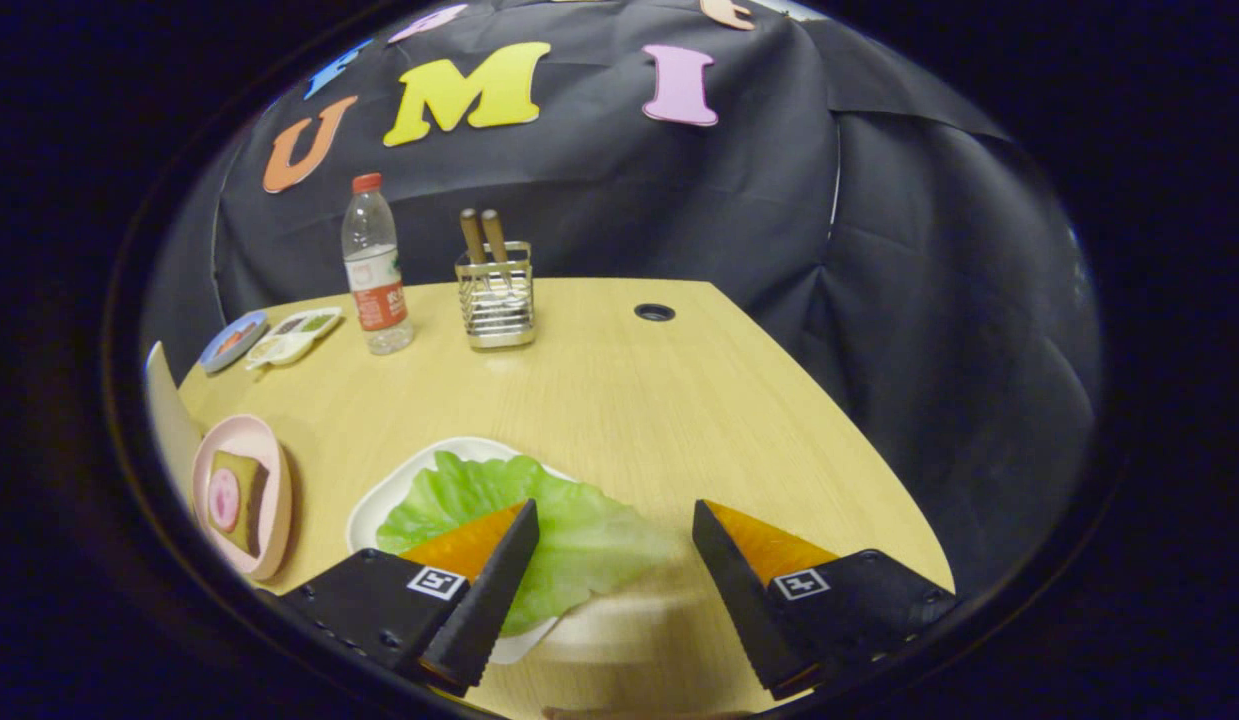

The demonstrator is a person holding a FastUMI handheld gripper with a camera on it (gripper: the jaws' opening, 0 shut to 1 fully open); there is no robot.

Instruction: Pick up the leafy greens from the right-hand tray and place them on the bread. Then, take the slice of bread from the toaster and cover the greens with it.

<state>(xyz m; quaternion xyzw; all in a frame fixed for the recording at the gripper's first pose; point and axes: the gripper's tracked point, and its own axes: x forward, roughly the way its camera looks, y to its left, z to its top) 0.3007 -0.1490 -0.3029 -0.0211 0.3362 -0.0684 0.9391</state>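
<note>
Two fingers: I am holding my gripper (613, 525) with its fingers spread wide apart, released, pressing on nothing.
Gap between fingers: bare wooden table (629, 400) and the right edge of the leaf are showing through it.
Leafy greens (569, 530): one broad green leaf is lying in the white tray (379, 505), just ahead of my left finger, which is overlapping its near side; the leaf's right part is spilling past the tray rim toward the gap.
Pink plate (274, 500): sitting left of the tray, well apart from my fingers, carrying a slice of bread (247, 500) with a round pink topping (224, 500) on it.
Utensil holder (496, 300): a wire caddy is standing far beyond the fingers, with two wooden handles (482, 235) sticking up.
Water bottle (376, 270): standing upright just left of the caddy, red cap on.
Small dishes: a white divided dish (294, 335) and a blue plate (232, 340) are lying at the far left corner.
Cable hole (654, 312): sitting right of the caddy, near the far edge.
</note>
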